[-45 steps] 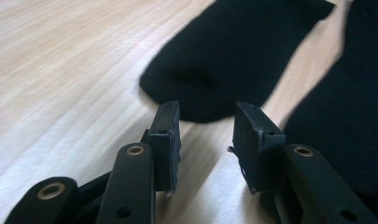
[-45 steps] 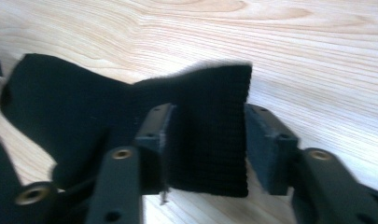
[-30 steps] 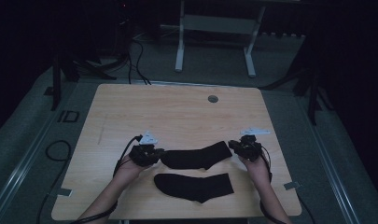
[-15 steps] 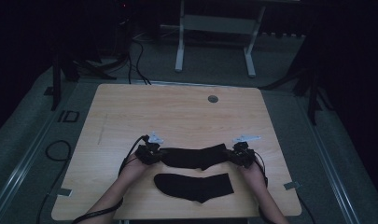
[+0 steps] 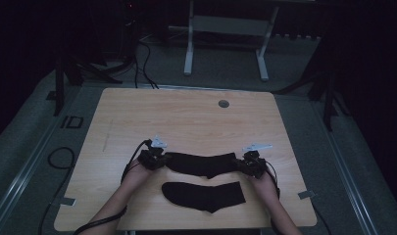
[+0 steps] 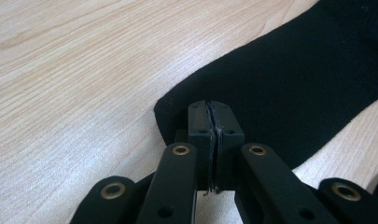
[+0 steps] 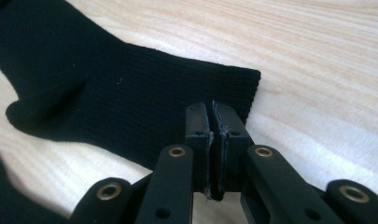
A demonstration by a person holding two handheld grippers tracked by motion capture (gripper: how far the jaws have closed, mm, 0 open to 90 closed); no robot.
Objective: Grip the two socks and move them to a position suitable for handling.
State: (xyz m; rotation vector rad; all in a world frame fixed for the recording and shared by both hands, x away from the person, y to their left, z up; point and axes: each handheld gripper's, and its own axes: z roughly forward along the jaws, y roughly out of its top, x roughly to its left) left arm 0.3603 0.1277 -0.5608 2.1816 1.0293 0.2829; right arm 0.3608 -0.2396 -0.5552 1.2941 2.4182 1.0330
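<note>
Two black socks lie on the wooden table (image 5: 186, 122). The far sock (image 5: 201, 164) is stretched flat from left to right between my grippers. My left gripper (image 5: 161, 159) is shut on its rounded toe end; in the left gripper view the jaws (image 6: 210, 105) meet on the edge of the far sock (image 6: 294, 79). At the other end my right gripper (image 5: 242, 164) is shut on the ribbed cuff, and in the right gripper view its jaws (image 7: 212, 107) pinch the far sock's (image 7: 107, 79) straight hem. The near sock (image 5: 206, 195) lies loose just in front.
A round cable hole (image 5: 223, 104) sits near the table's far edge. Behind the table stands a white desk frame (image 5: 225, 44). Cables (image 5: 59, 159) run across the floor to the left. Bare wood stretches beyond the socks.
My right gripper has come down and slightly inward with the cuff. The far sock, curved with its right end raised a second ago, now lies straighter. The left gripper has hardly moved.
</note>
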